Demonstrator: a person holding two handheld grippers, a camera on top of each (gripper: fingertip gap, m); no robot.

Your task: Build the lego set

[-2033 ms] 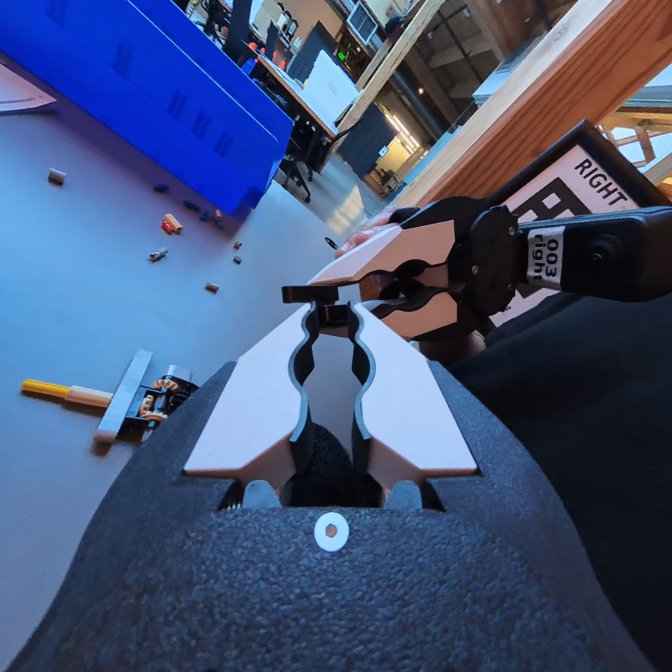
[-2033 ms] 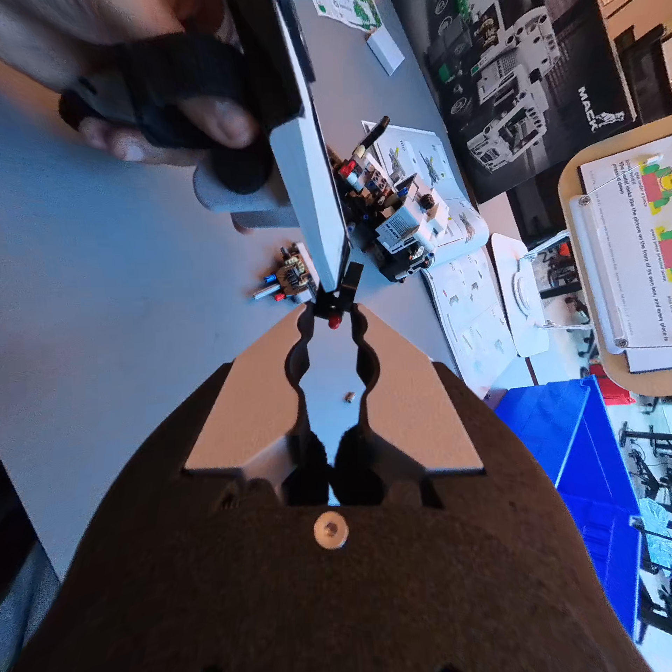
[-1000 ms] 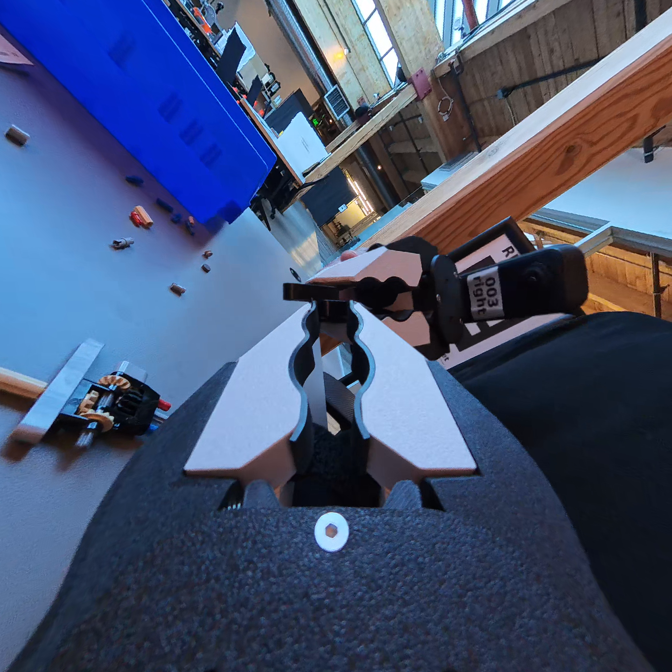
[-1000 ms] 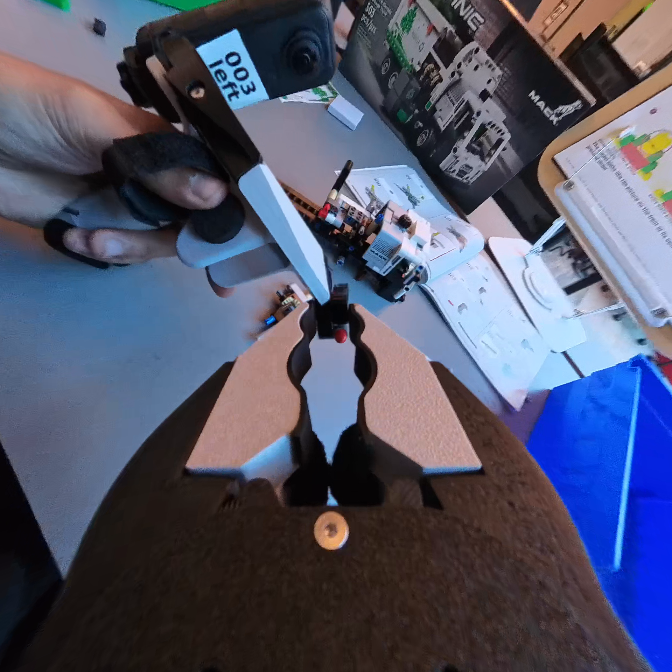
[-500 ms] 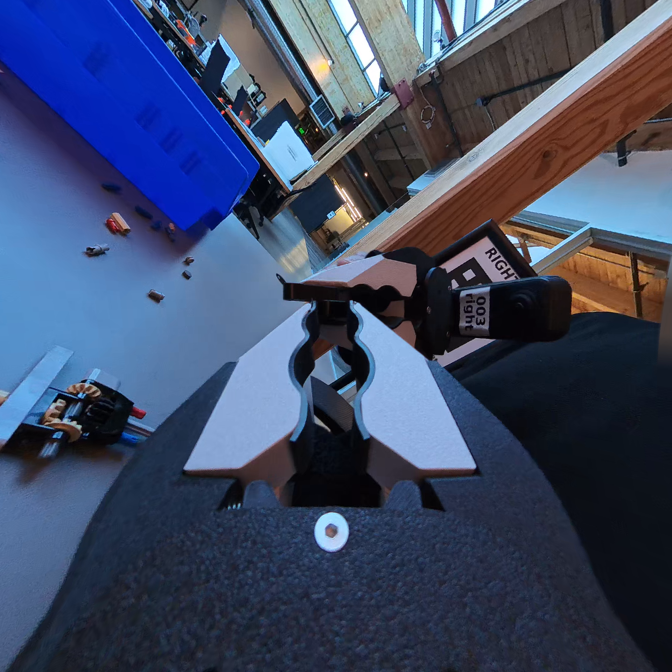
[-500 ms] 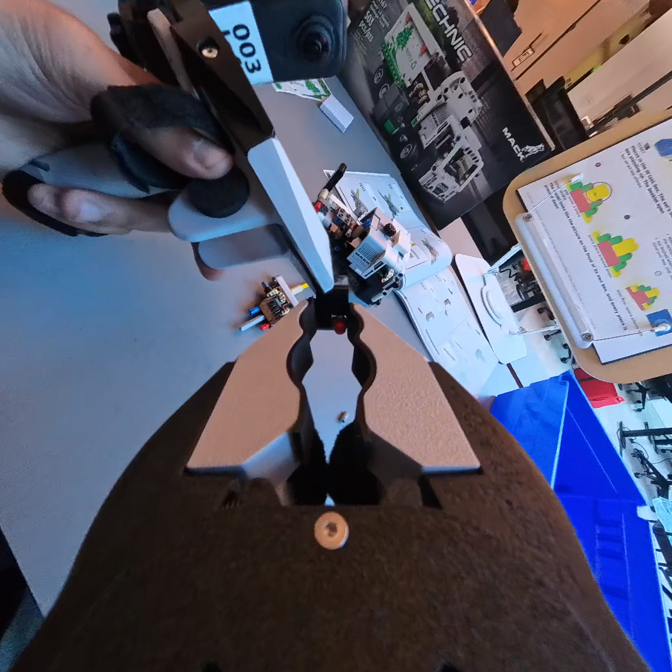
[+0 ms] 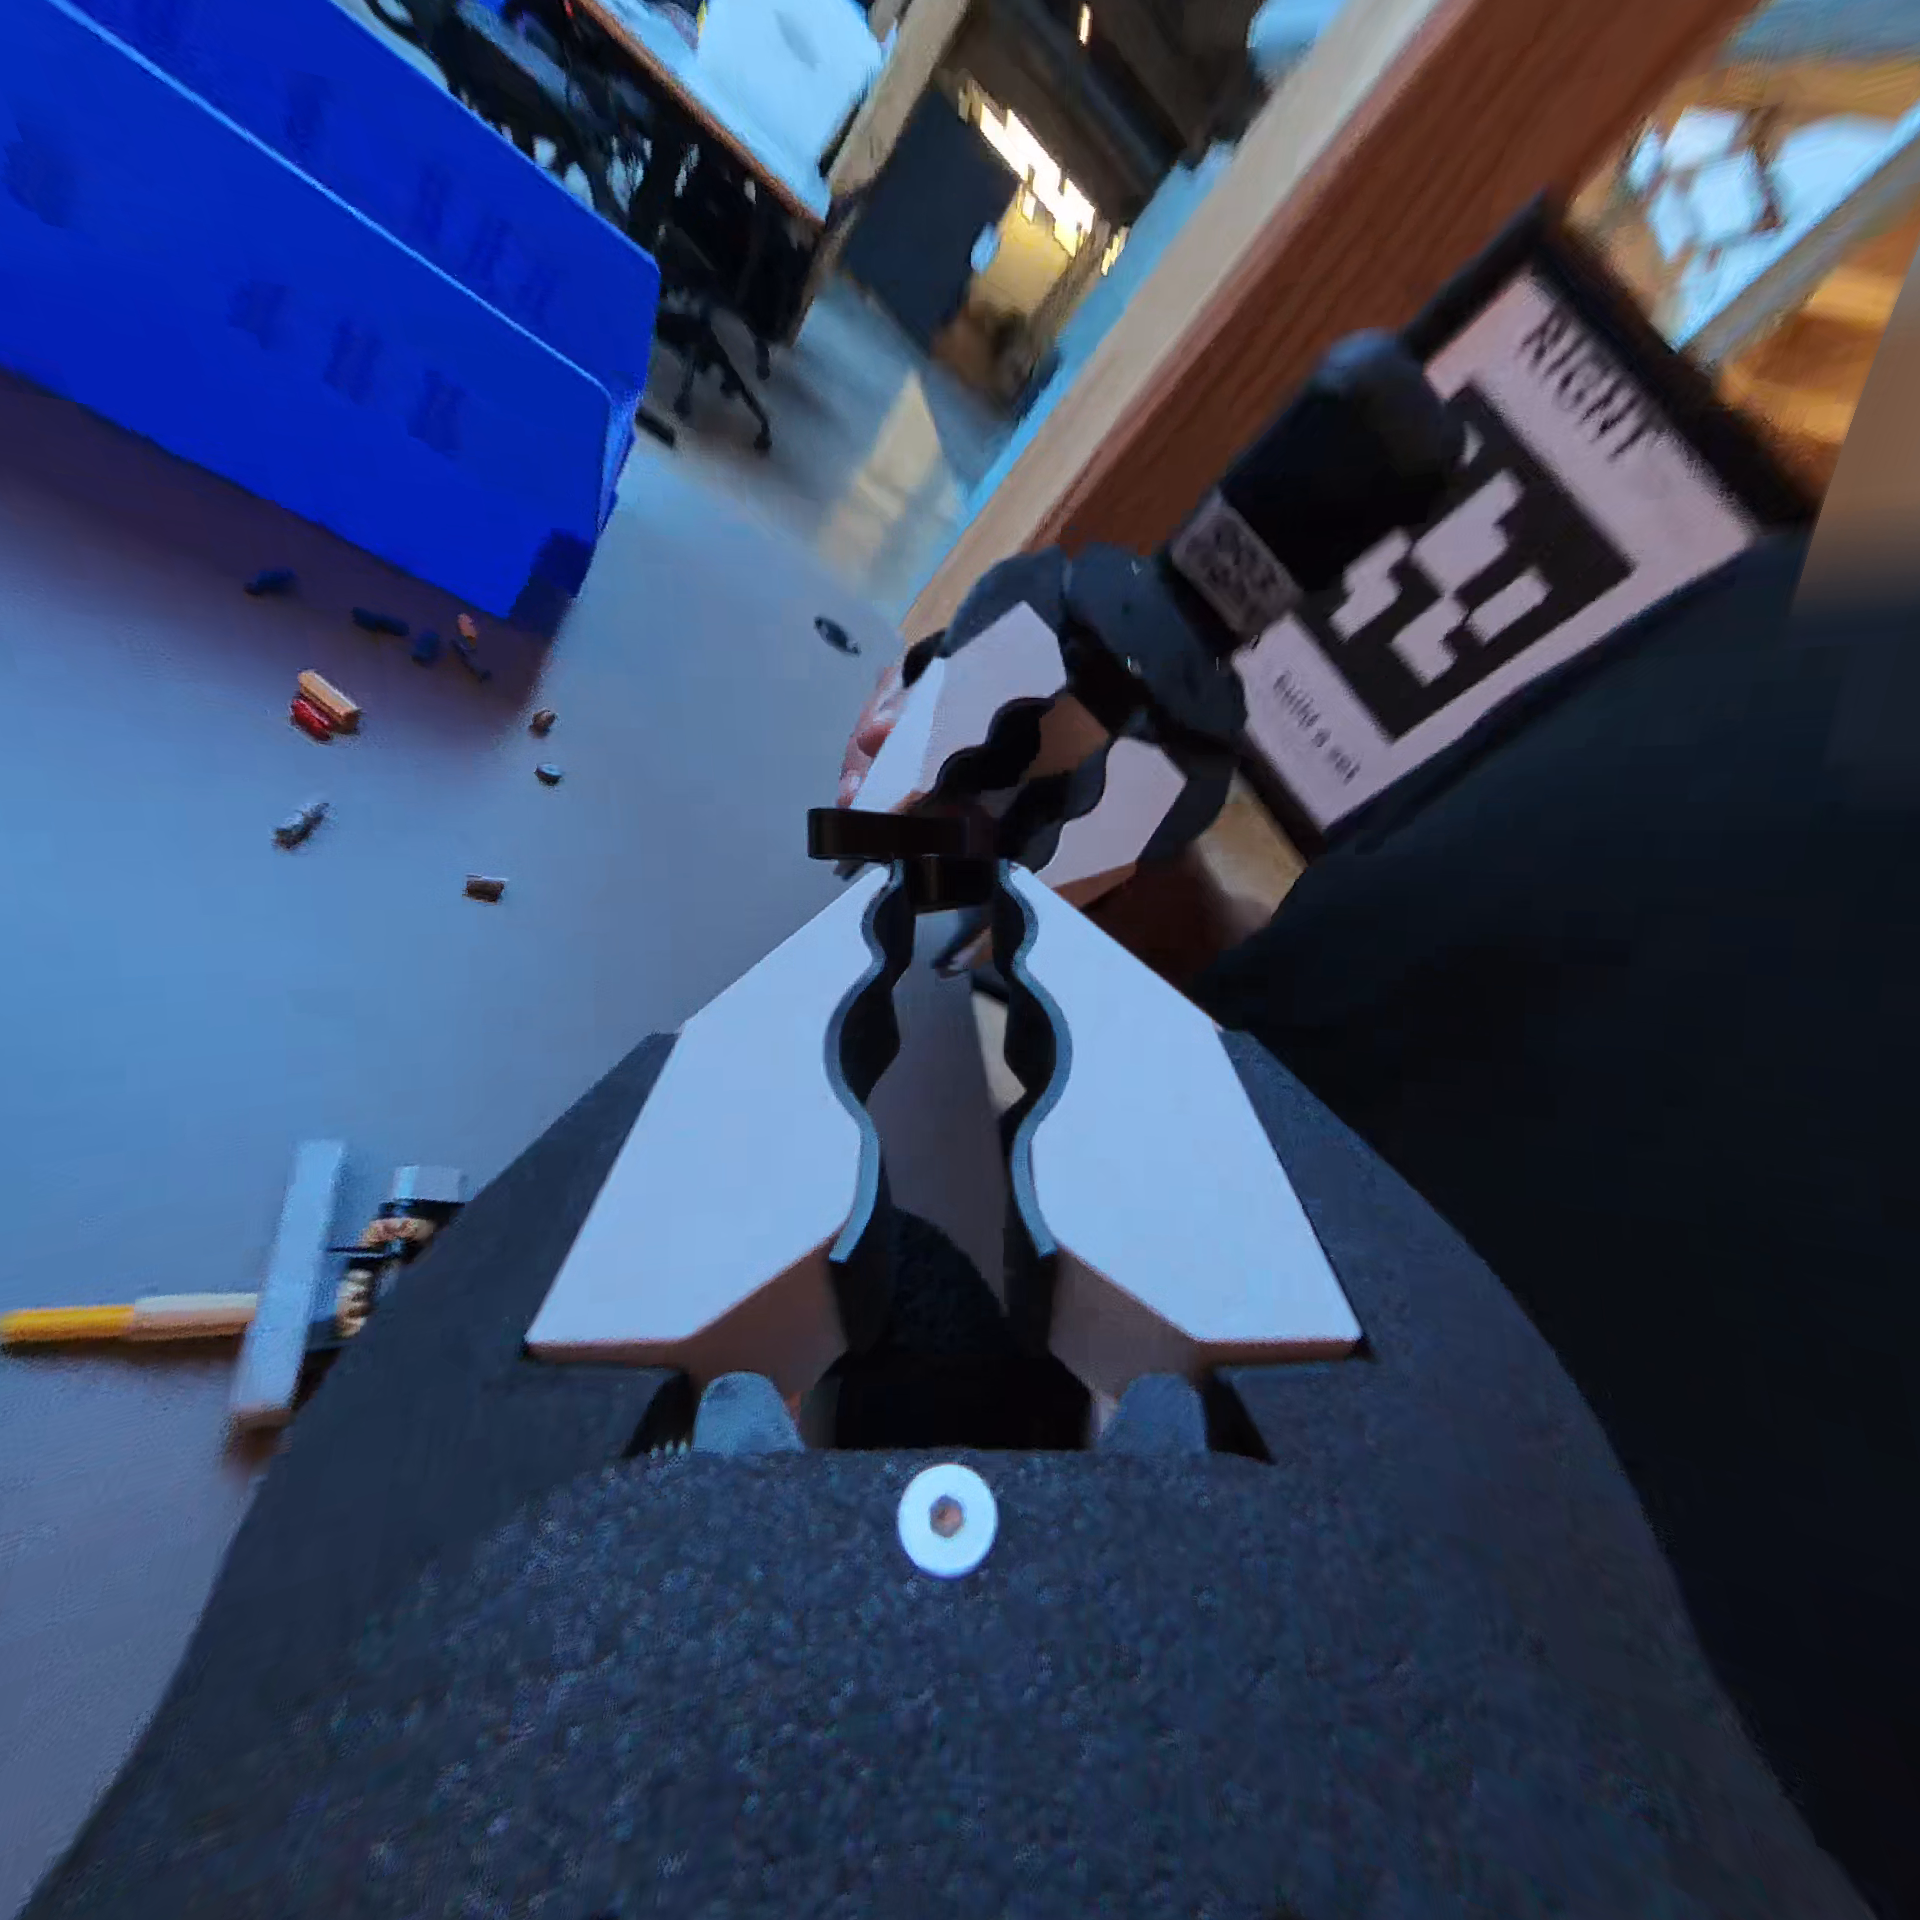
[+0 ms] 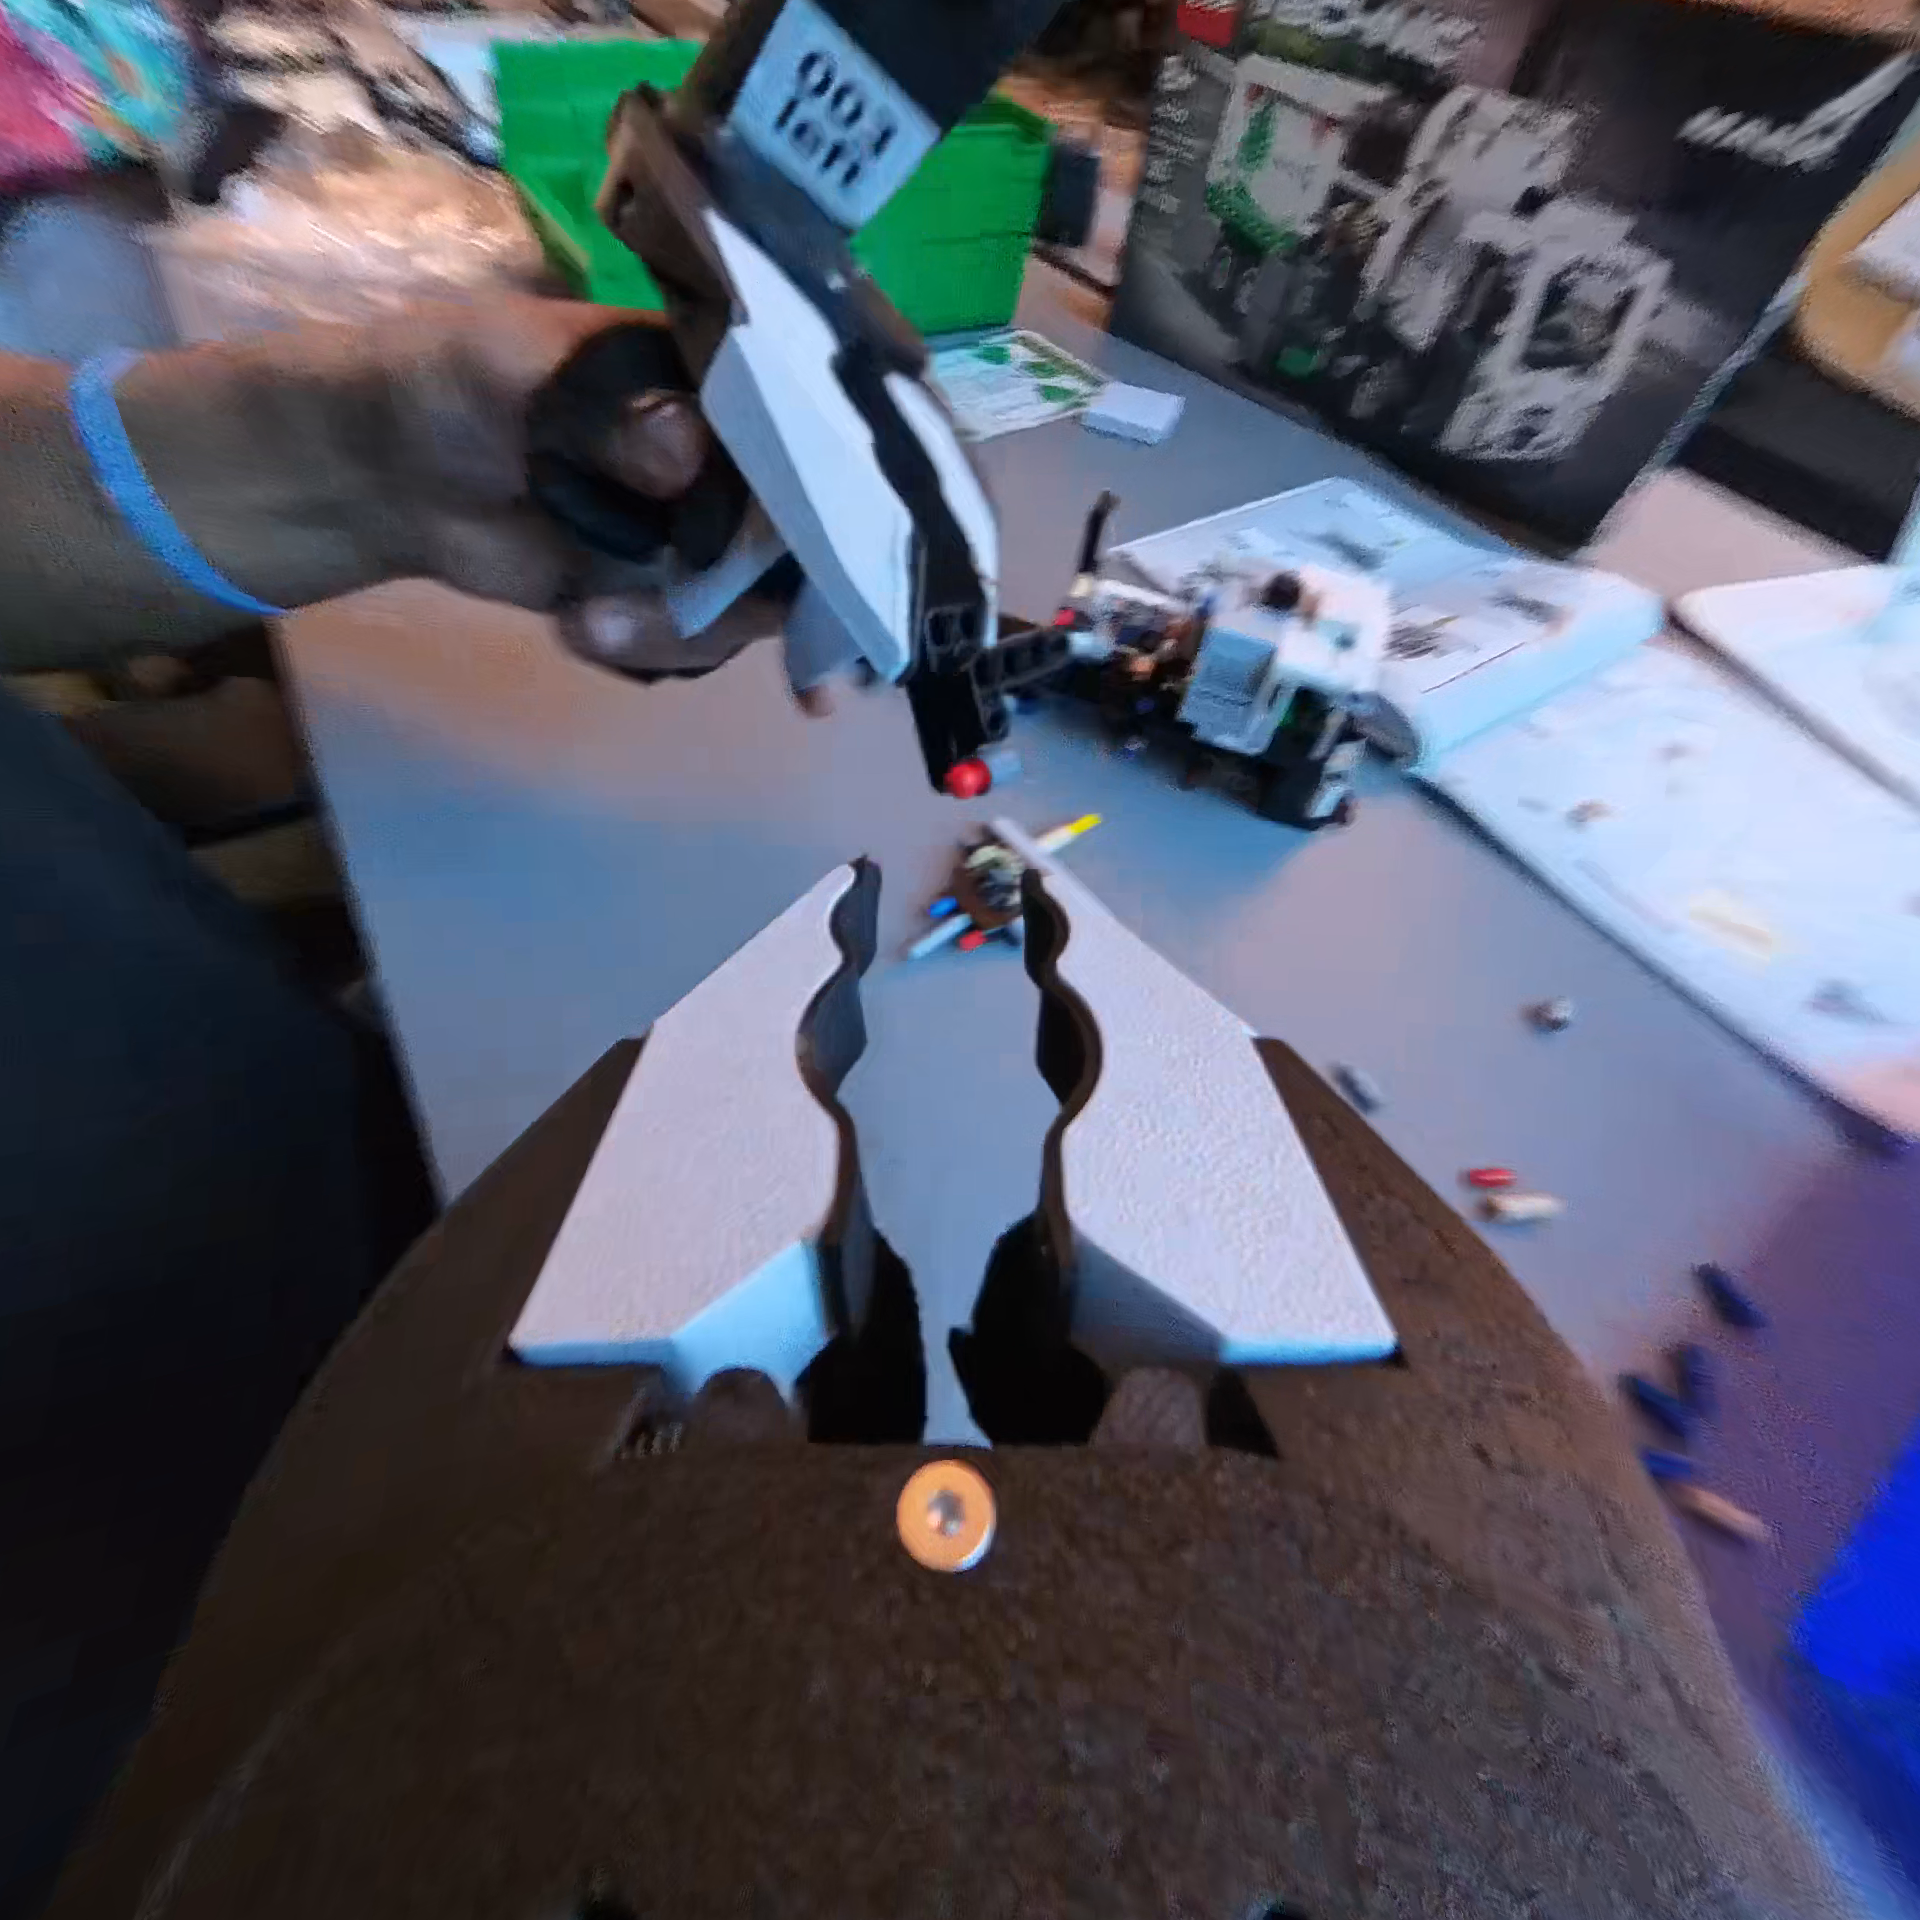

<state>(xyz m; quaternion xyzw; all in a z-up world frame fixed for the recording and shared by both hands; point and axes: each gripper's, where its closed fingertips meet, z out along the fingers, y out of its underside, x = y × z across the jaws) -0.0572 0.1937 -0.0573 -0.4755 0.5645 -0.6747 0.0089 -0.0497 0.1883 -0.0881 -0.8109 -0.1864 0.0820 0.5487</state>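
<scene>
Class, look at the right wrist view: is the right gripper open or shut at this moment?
Open. The right gripper has a clear gap between its fingertips with bare table showing through; the black Lego piece sits in the left gripper instead.

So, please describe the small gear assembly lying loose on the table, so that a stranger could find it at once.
Start at the half-built white truck standing on the open instruction booklet on the grey table. Nearer the camera, just beyond the right gripper's fingers, lies the small gear assembly. Unlike the scattered single pins, it is a dark cluster with a yellow-tipped rod sticking out.

Right gripper (image 8: 943,883) jaws apart, empty; left gripper (image 8: 951,623) clamps black lego piece (image 8: 958,696) above the table (image 8: 582,831), near truck model (image 8: 1236,665).
</scene>
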